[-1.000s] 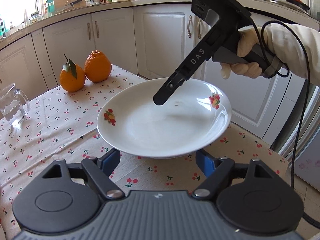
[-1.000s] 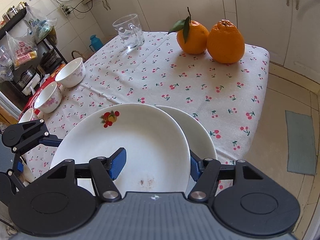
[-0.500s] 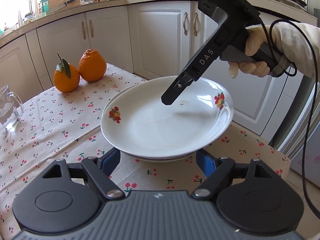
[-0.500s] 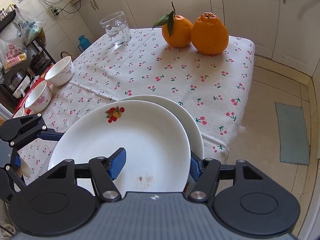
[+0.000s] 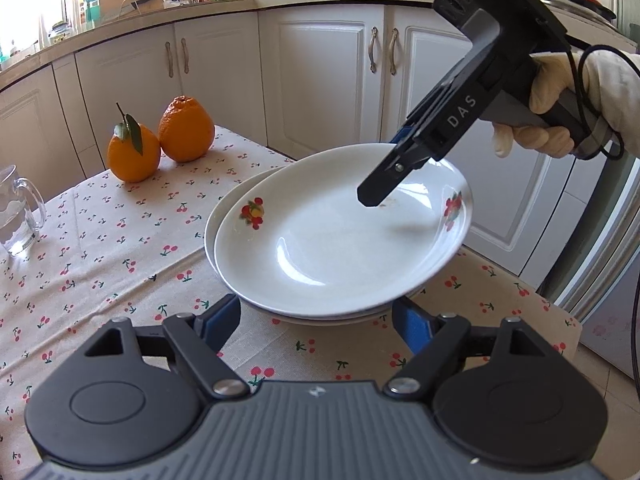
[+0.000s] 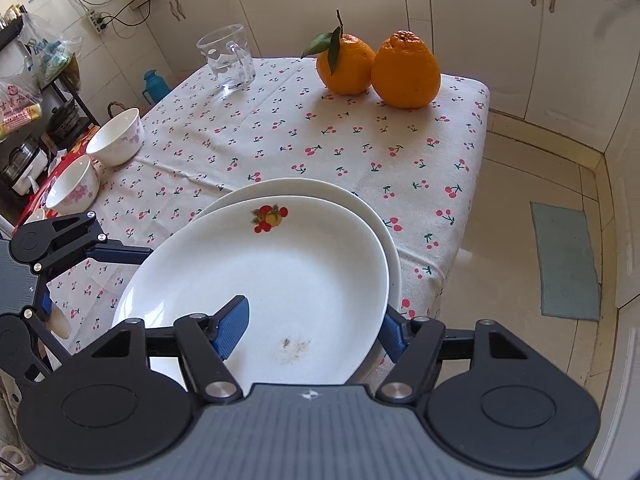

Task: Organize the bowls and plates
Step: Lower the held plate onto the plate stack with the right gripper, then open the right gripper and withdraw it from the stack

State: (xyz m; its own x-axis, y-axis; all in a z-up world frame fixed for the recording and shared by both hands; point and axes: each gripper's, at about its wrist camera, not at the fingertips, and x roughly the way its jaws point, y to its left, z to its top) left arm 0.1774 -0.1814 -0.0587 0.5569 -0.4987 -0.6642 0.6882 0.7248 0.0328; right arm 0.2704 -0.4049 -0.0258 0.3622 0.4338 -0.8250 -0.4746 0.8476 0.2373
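- We see 2 white plates stacked near the corner of the desk (image 6: 460, 128), which wears a cherry-print cloth.
- The upper plate (image 5: 340, 240) (it has fruit decals on its rim and a small brown smudge inside) sits off-centre on the lower plate (image 6: 360, 204), so a crescent of the lower one shows on the side toward the oranges.
- Our right gripper (image 6: 316, 320) straddles the near rim of the upper plate: 1 blue finger sits inside the plate, the other outside under the rim. Its fingers have just been opening, and the inner pad looks clear of the plate surface, so the pinch appears released.
- Our left gripper (image 5: 320, 316) waits at the opposite side of the stack, fingers spread wide on either side of the plates' edge, not touching them.
- A gloved hand (image 5: 540, 120) holds the right tool's handle.
- 2 oranges (image 6: 380, 68) stand touching each other at the far end of the desk, with a glass mug (image 6: 228, 60) well apart from them.
- 2 bowls (image 6: 96, 164) sit at the far left edge.
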